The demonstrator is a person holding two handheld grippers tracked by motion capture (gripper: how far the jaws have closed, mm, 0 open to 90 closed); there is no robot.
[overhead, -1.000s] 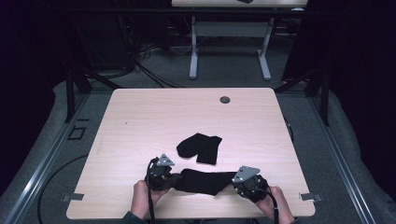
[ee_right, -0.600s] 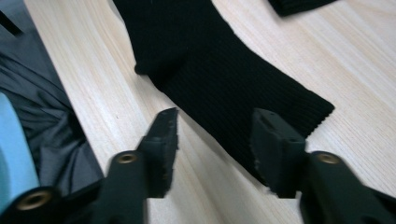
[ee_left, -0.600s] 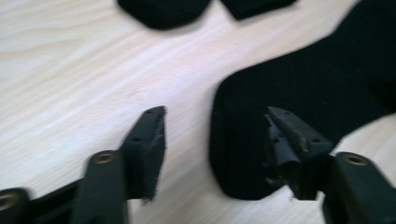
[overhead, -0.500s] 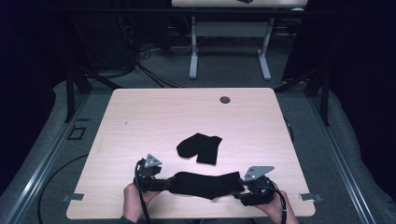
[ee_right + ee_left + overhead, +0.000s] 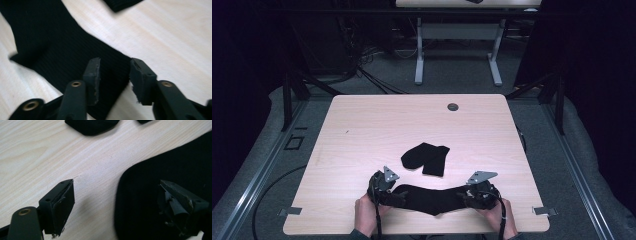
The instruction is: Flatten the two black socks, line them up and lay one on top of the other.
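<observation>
A long black sock lies stretched flat along the front edge of the wooden table. A second black sock, folded, rests just behind it. My left gripper is at the long sock's left end. Its jaws have just been opening and stand wide apart, one pad over bare wood, the other over the sock. My right gripper is at the sock's right end. Its jaws have just been closing but remain apart, with the sock's edge beneath the gap.
A round dark cable hole sits near the table's far edge. Metal brackets mark the front corners. Another table's legs stand on the grey floor behind. Dark rails run along both sides.
Half a second ago the grippers drew apart and pulled the long sock out straight. They have since come slightly inward, and the sock lies spread on the table.
</observation>
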